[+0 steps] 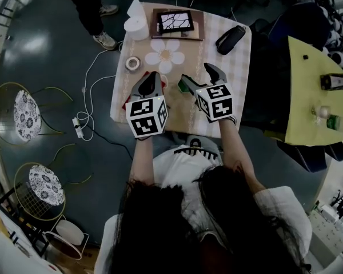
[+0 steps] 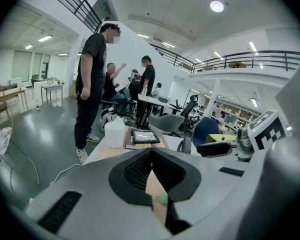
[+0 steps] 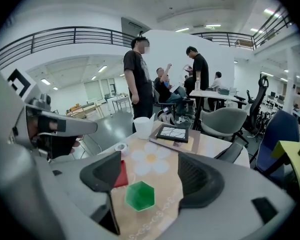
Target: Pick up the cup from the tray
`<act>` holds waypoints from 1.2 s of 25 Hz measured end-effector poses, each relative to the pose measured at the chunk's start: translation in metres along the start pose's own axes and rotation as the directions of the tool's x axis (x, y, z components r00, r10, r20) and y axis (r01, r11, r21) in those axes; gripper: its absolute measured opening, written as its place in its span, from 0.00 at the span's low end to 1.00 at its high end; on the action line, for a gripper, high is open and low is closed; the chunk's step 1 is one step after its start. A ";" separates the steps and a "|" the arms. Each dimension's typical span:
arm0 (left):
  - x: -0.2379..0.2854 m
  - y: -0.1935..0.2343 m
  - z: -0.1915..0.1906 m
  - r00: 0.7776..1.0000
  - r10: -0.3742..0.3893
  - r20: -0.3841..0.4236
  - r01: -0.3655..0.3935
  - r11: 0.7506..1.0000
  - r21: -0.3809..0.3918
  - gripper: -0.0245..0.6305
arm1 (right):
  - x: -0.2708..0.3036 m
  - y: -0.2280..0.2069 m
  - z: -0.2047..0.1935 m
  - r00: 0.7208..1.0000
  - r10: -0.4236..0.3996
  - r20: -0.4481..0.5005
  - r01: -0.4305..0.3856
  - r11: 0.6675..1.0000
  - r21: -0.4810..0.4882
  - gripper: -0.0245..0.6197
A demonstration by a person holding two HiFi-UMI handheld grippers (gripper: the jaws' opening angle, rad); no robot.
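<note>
A white cup (image 1: 137,25) stands at the table's far left corner, beside a brown tray (image 1: 177,23) that holds a black-framed tile. The same cup (image 3: 142,127) and tray (image 3: 174,134) appear far ahead in the right gripper view. My right gripper (image 1: 199,77) hovers over the near middle of the table with its jaws wide open. A flat green hexagon (image 3: 139,195) lies on the cloth between them, and the pads do not touch it. A red piece (image 3: 121,174) peeks from behind its left jaw. My left gripper (image 1: 152,76) is alongside, shut and empty, tips (image 2: 151,153) together.
A flower-shaped mat (image 1: 167,55), a tape roll (image 1: 132,63) and a black case (image 1: 230,39) lie on the checked cloth. A person (image 1: 90,7) stands at the far left corner. Wire chairs (image 1: 26,116) and cables are on the floor at left, and a yellow table (image 1: 311,90) at right.
</note>
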State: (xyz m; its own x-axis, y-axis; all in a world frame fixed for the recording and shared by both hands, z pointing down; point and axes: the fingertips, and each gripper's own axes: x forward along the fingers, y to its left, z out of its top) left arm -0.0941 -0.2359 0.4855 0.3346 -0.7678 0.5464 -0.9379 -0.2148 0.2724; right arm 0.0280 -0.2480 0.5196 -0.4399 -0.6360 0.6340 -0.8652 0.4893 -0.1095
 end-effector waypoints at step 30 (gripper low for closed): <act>-0.009 -0.027 0.011 0.999 -0.008 0.040 0.007 1.000 0.025 0.05 | -0.023 -0.017 0.014 0.988 -0.146 0.049 0.146 0.989 0.011 0.05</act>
State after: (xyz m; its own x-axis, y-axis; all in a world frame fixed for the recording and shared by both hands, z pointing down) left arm -0.0725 -0.2291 0.4646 0.3383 -0.7896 0.5119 -0.9374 -0.2353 0.2566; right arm 0.0496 -0.2498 0.4962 -0.3201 -0.7292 0.6048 -0.9227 0.3848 -0.0243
